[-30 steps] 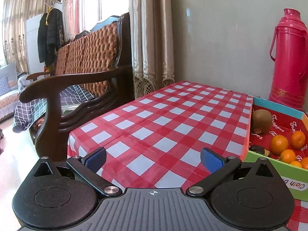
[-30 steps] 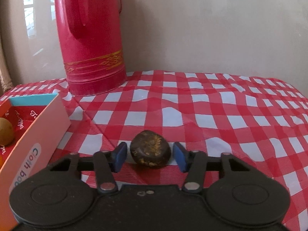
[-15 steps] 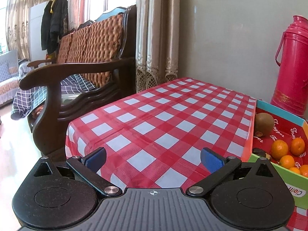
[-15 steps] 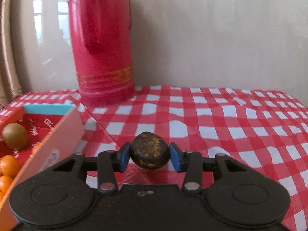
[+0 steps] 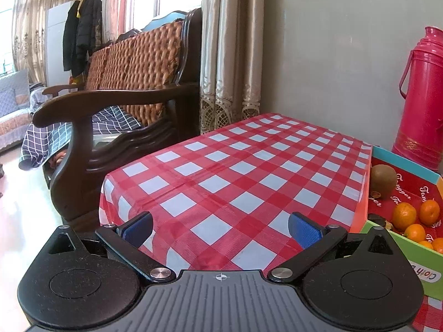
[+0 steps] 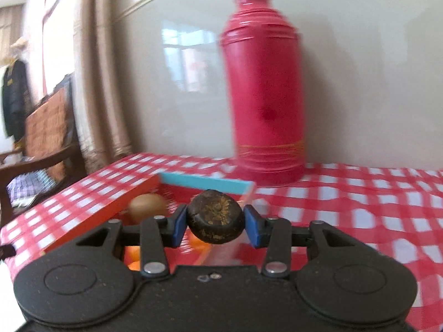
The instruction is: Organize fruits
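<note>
My right gripper (image 6: 216, 222) is shut on a dark brown, wrinkled round fruit (image 6: 216, 218) and holds it in the air over the near part of the cardboard fruit box (image 6: 206, 184). A kiwi (image 6: 148, 204) and orange tangerines (image 6: 198, 244) lie in the box below. In the left wrist view the same box (image 5: 404, 160) is at the right edge, holding a kiwi (image 5: 383, 178), several tangerines (image 5: 404, 215) and a dark fruit (image 5: 376, 218). My left gripper (image 5: 220, 229) is open and empty, low over the red checked tablecloth (image 5: 249, 177), left of the box.
A tall red thermos (image 6: 265, 96) stands against the wall behind the box; it also shows in the left wrist view (image 5: 423, 102). A wooden armchair (image 5: 116, 116) with a woven back stands past the table's left edge. Curtains (image 5: 229, 55) hang at the far corner.
My right gripper closed on the dark fruit, lifted it off the cloth and swung left over the box. My left gripper drew back a little and stayed open.
</note>
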A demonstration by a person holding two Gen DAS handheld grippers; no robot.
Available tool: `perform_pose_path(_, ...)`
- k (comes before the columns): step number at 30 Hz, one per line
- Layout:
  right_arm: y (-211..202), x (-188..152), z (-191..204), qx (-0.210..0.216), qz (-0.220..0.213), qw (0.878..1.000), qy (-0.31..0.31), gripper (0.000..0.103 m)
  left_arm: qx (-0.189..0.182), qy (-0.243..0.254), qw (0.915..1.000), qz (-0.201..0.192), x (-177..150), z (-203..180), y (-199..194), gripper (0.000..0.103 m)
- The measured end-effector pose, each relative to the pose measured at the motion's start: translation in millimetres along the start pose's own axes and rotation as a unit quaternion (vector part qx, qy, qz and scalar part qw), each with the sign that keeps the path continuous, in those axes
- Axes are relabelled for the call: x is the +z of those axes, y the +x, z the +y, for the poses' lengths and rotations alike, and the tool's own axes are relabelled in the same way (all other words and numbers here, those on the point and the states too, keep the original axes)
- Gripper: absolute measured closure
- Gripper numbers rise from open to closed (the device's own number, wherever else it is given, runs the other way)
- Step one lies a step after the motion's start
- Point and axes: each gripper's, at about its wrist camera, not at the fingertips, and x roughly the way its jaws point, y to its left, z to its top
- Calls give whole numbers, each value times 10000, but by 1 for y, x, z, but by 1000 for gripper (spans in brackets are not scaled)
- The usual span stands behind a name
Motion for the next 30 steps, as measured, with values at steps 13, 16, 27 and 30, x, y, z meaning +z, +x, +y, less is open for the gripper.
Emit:
perform_pose_path(13, 8, -14, 34, 91, 268, 9976, -633, 46, -44, 23, 10000, -31, 0, -1, -2, 0)
perform_pose_path(16, -5, -14, 37, -29, 30, 9978, -664, 31, -105, 51, 9999, -42, 0, -5, -4, 0)
perform_pose_path(27, -101, -17, 21, -751, -105, 9966, 328, 6, -852, 433, 9954, -72, 16, -36, -47, 0)
perform_pose_path(30, -129, -15, 18, -1071, 0, 9928, 537, 6, -1107, 610, 9918, -202, 24, -45, -82, 0)
